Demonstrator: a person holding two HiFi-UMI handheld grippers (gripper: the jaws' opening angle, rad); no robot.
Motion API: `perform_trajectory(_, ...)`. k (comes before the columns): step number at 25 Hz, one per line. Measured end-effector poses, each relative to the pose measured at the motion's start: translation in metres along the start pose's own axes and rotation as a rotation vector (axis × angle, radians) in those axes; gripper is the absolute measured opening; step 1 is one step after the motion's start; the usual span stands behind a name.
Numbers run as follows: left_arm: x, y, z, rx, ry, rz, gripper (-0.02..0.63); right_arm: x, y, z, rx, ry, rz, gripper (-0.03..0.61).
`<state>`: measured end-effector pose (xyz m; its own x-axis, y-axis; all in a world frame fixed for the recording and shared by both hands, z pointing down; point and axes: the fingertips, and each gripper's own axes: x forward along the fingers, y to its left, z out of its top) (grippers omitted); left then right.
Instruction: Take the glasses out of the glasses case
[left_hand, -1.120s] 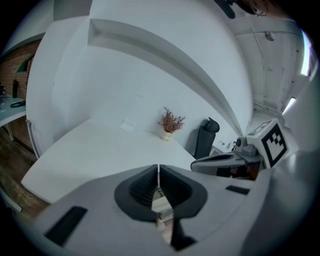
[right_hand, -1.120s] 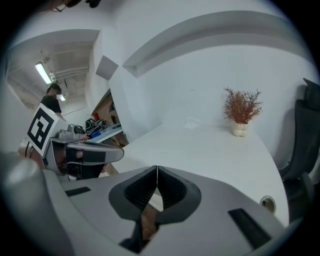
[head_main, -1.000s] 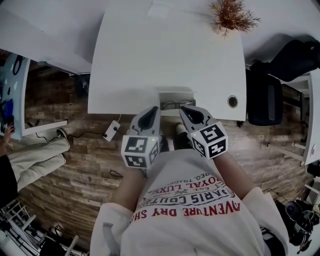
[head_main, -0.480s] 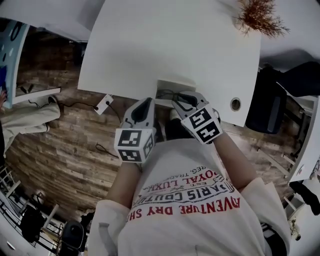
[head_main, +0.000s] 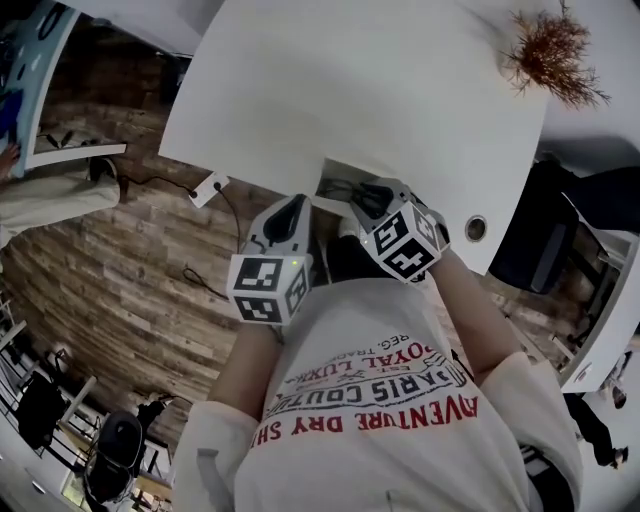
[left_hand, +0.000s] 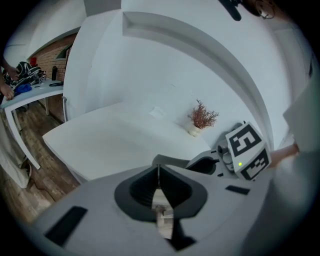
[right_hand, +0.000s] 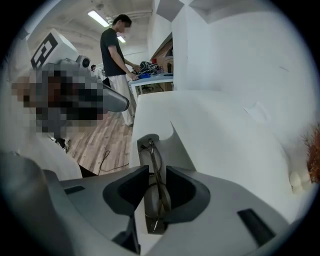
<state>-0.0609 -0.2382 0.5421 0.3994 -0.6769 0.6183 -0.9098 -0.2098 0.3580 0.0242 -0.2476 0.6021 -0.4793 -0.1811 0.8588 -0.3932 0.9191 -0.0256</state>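
**Head view:** A big white worktop (head_main: 350, 90) fills the top of the pic, w/ a dry brown plant (head_main: 555, 55) at the upper right. The glasses case (head_main: 332, 172) lies open at the worktop's near edge, just above the middle. The dark glasses (head_main: 340, 186) lie in it. The right hand-held gripper (head_main: 355, 192) has its tips right at the case. The left hand-held gripper (head_main: 298, 203) is just beside it on the left, tips near the worktop's edge. A wood floor (head_main: 130, 270) shows at the left. The person's white shirt (head_main: 370, 400) w/ red letters fills the bottom.

**Left gripper view:** The two jaws sit low in the middle, pressed tight together w/ nothing btwn them. Past them is the white worktop, w/ the plant in a small white pot right of centre. The right hand-held gripper & its marker cube (left_hand: 247, 150) show at the right.

**Right gripper view:** The jaws sit low in the middle & have closed in on the glasses. One jaw is on each side of the thin frame, w/ only a slim gap left. The glasses lie lengthwise in the open case & reach up past the jaw tips. The case sits at the worktop's left edge. At the upper left a person (right_hand: 115, 50) in a dark top stands at another table (right_hand: 150, 77).
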Motion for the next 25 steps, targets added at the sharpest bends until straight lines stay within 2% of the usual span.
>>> perform_trajectory(3, 0.002, 0.002, 0.0, 0.0, 0.003, 0.008, 0.012, 0.003, -0.002, -0.002, -0.027, 0.002, -0.013, 0.064)
perform_trajectory(7, 0.003, 0.002, -0.005, -0.007, 0.016, 0.013, 0.014, 0.002, -0.004, -0.002, -0.05, -0.03, -0.04, 0.037)
perform_trajectory(17, 0.006, 0.004, 0.0, 0.005, 0.007, 0.017, 0.012, -0.003, -0.009, 0.0, -0.119, -0.061, -0.046, 0.028)
perform_trajectory(25, -0.002, 0.003, 0.014, 0.013, -0.027, 0.014, 0.012, -0.025, -0.023, 0.024, -0.058, -0.136, -0.095, 0.028)
